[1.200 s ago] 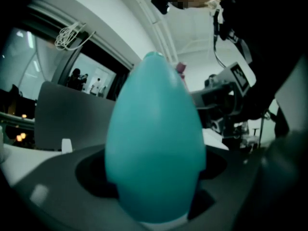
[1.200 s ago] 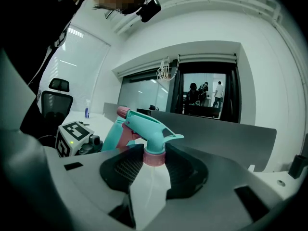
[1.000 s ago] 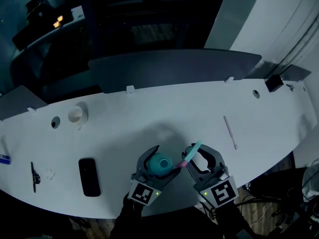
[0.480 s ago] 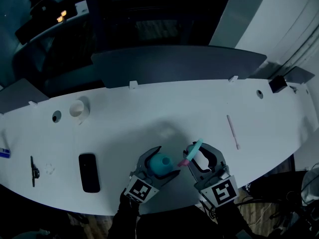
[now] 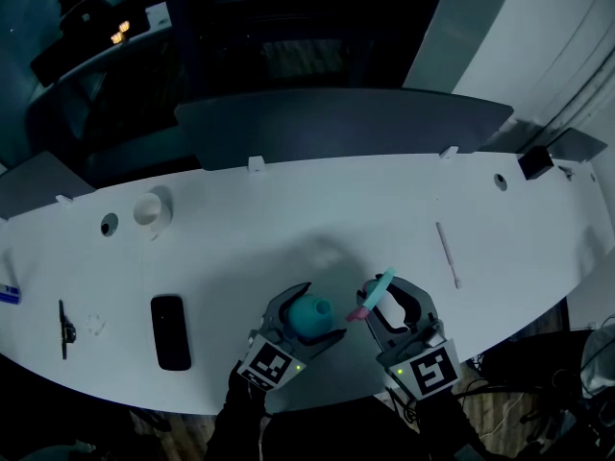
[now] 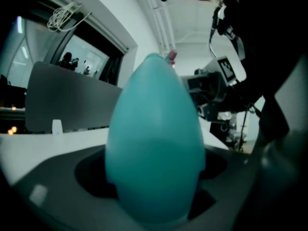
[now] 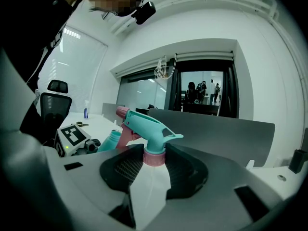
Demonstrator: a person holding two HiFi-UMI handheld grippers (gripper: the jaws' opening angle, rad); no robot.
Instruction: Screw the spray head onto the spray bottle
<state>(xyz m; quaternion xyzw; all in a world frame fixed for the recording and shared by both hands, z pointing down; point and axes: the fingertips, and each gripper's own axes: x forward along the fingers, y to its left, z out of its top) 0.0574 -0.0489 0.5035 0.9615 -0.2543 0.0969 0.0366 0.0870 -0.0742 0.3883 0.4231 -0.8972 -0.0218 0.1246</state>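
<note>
My left gripper is shut on a teal spray bottle near the table's front edge. In the left gripper view the bottle fills the middle between the jaws, and the head's pink nozzle tip peeks over its top. Just to the right, my right gripper is shut on the teal spray head. Its jaws clamp the head's pink collar, with the head upright and its nozzle pointing left toward the bottle. Head and bottle are close together but apart.
On the white table lie a black phone-like slab, a black clip, a white cup at the back left and a thin pale stick at the right. A grey partition runs behind the table.
The head view has shifted slightly. Both grippers keep their holds and stay almost where they were, side by side at the front edge.
</note>
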